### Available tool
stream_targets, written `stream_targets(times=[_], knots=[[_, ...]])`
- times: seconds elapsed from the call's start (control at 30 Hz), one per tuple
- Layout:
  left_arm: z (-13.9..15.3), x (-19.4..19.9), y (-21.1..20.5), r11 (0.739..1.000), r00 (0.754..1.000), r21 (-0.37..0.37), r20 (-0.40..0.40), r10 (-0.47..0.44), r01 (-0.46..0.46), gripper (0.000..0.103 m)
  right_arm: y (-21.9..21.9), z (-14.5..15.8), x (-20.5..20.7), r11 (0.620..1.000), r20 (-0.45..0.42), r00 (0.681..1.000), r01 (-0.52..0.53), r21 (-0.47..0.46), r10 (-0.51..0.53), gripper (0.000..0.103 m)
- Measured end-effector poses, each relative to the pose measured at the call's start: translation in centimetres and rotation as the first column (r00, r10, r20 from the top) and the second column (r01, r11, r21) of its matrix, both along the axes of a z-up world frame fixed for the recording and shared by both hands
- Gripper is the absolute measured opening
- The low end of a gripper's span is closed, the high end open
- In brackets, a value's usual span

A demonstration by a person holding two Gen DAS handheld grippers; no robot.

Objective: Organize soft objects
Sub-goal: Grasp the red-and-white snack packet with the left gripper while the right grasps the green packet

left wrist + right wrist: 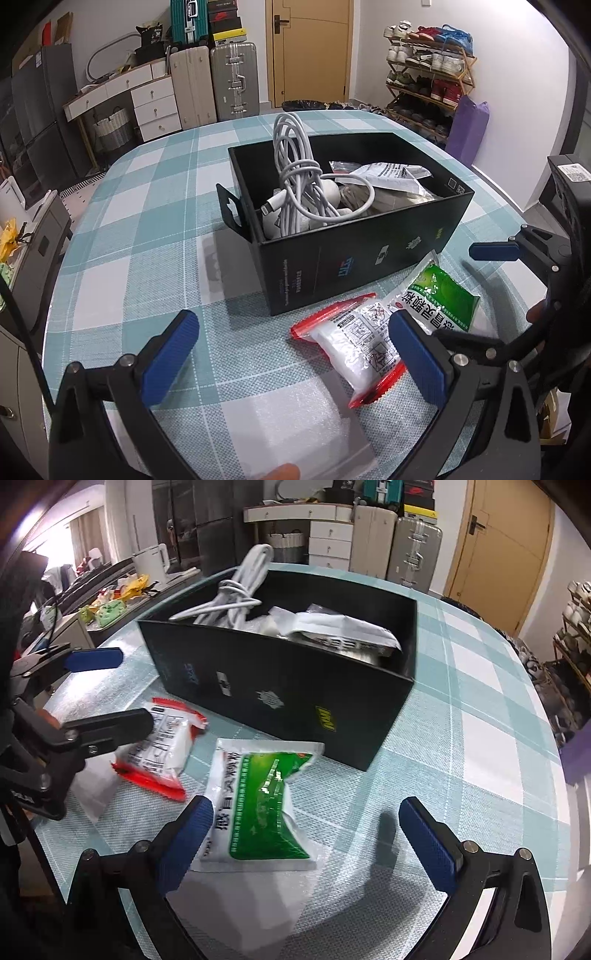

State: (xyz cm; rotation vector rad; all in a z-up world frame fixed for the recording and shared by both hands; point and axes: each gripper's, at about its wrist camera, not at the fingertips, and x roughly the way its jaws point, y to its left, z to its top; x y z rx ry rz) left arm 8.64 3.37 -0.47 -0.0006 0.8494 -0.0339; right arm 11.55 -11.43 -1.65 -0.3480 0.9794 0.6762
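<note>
A black open box (354,254) (280,686) stands on the checked tablecloth, holding a coiled white cable (299,177) (236,590) and white packets (391,177) (343,627). In front of it lie a red-edged clear packet (358,354) (166,746) and a green and white packet (439,295) (262,805). My left gripper (291,354) is open, its right finger over the red-edged packet. My right gripper (303,834) is open, low over the green packet, which lies by its left finger.
A sheet of white foam wrap (299,424) (236,904) lies on the table near me. The round table (498,738) has its edge to the right. Suitcases (232,81), drawers and a shoe rack (428,70) stand beyond.
</note>
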Motion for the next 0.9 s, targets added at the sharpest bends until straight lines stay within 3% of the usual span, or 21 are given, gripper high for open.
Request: stream_targets(times=[0.27, 0.47, 0.6, 0.9], knots=[[0.0, 0.0, 0.1, 1.0, 1.0, -0.004, 0.0, 0.001, -0.001, 0.103, 1.0, -0.2, -0.6, 1.0, 0.024, 1.0, -0.008, -0.008, 0.009, 0.098], [-0.1, 0.0, -0.1, 1.0, 1.0, -0.005, -0.007, -0.006, 0.006, 0.103, 1.0, 0.4, -0.9, 0.997, 0.003, 0.998, -0.06, 0.04, 0.06, 0.053], [-0.2, 0.0, -0.4, 1.0, 1.0, -0.008, -0.017, -0.019, 0.018, 0.103, 1.0, 0.6, -0.9, 0.996, 0.0, 0.997, -0.074, 0.044, 0.074, 0.039], [-0.7, 0.1, -1.3, 0.999, 0.999, -0.031, -0.042, -0.031, 0.03, 0.103, 0.2, 1.8, -1.1, 0.994, 0.017, 0.996, -0.091, 0.058, 0.09, 0.037]])
